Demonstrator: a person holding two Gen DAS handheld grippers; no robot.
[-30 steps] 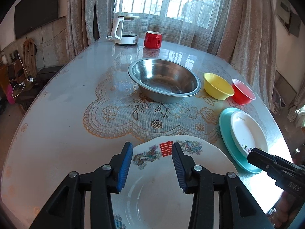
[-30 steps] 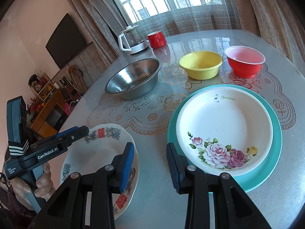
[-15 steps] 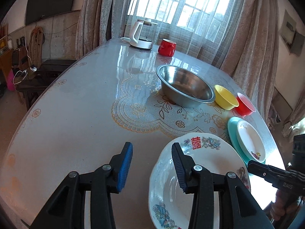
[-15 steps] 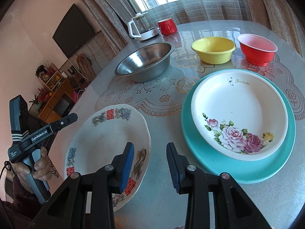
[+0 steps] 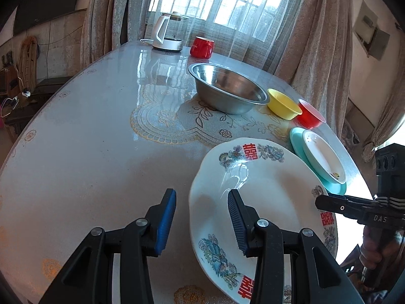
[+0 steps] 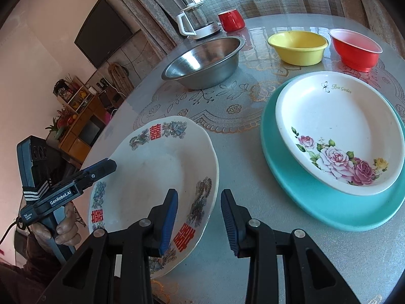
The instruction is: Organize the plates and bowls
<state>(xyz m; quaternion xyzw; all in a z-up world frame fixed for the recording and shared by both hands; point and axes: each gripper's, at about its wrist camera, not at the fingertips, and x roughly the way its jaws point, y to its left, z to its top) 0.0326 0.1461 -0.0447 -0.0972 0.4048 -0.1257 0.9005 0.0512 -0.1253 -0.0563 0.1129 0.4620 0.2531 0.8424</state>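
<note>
A large white plate with red characters and birds (image 5: pixel 263 202) (image 6: pixel 154 177) lies near the table's front edge. My left gripper (image 5: pixel 201 217) is open, its two fingers astride the plate's left rim. My right gripper (image 6: pixel 198 219) is open, astride the plate's right rim. A white rose plate (image 6: pixel 339 131) sits on a teal plate (image 6: pixel 316 202) to the right; both show in the left wrist view (image 5: pixel 321 154). Farther back stand a steel bowl (image 5: pixel 227 91) (image 6: pixel 205 60), a yellow bowl (image 5: pixel 283 103) (image 6: pixel 298 46) and a red bowl (image 5: pixel 310 114) (image 6: pixel 354 48).
A white kettle (image 5: pixel 167 33) (image 6: pixel 195 22) and a red mug (image 5: pixel 201 47) (image 6: pixel 230 20) stand at the table's far edge by the curtains. A lace-patterned mat (image 5: pixel 172 124) covers the table's middle. Shelves and a TV (image 6: pixel 103 33) are off to the left.
My left gripper has swung left, so the patterned plate's left rim now lies between its fingers. My right gripper has moved in over the plate's right rim. Both stay open.
</note>
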